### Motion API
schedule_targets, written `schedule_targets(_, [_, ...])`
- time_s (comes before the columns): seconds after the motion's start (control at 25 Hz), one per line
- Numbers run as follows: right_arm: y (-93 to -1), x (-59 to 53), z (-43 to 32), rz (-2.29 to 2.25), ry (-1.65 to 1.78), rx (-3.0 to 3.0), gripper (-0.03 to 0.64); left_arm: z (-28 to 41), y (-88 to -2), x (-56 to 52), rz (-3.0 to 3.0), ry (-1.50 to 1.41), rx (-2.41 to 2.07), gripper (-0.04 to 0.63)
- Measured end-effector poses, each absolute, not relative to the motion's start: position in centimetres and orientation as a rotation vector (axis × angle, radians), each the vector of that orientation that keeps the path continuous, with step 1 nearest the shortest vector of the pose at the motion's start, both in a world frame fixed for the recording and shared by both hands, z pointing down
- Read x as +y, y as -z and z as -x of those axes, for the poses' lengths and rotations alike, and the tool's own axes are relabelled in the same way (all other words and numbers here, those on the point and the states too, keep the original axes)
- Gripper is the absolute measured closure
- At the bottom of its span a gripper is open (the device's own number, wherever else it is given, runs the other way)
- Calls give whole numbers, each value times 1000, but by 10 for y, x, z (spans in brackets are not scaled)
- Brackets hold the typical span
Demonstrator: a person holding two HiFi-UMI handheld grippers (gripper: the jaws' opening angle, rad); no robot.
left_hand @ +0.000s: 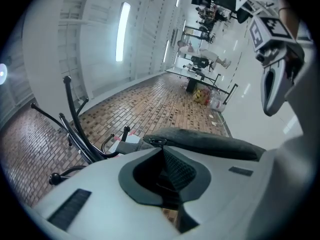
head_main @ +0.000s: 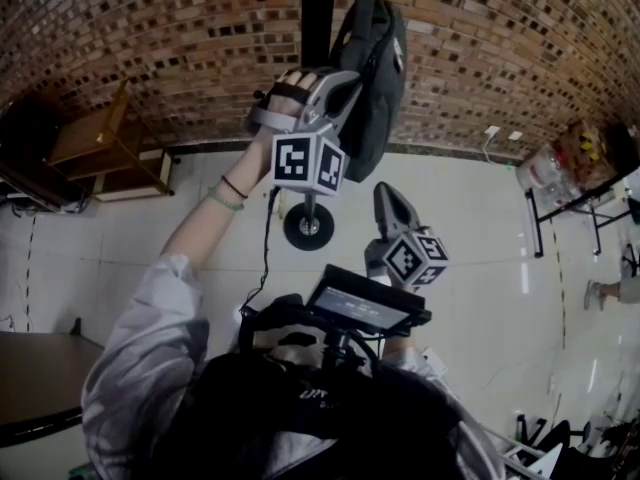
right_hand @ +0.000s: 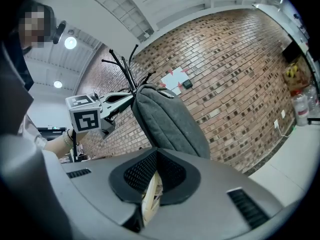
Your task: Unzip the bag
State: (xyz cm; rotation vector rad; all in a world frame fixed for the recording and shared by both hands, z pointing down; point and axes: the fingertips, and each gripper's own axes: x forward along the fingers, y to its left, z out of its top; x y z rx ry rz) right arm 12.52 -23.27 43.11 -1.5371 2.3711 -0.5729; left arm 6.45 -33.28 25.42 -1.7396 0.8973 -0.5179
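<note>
A grey bag [head_main: 375,78] hangs from a black coat stand [head_main: 318,18] in front of the brick wall. My left gripper [head_main: 350,81] is raised to the bag's upper left side. In the left gripper view its jaws [left_hand: 163,149] are closed together, tips right at the bag's top edge [left_hand: 210,141] beside the metal zipper slider [left_hand: 154,141]. Whether the pull is pinched is hidden by the pads. My right gripper [head_main: 385,190] sits lower, below the bag, pointing up at it. Its jaws [right_hand: 156,153] meet at the tips and hold nothing; the bag [right_hand: 170,119] hangs just beyond them.
The stand's round base [head_main: 308,225] rests on the pale floor. A wooden shelf [head_main: 100,148] stands at the left wall, a dark table [head_main: 30,378] at the lower left. A metal rack with bottles [head_main: 570,163] is at the right, and a person's legs [head_main: 610,290] beyond it.
</note>
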Motion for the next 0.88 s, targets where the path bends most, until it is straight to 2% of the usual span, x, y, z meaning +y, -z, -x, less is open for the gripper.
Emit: schedule_targets(0.88, [-436, -227, -107, 1480, 606, 2435, 617, -56, -280, -319, 1758, 639, 864, 580])
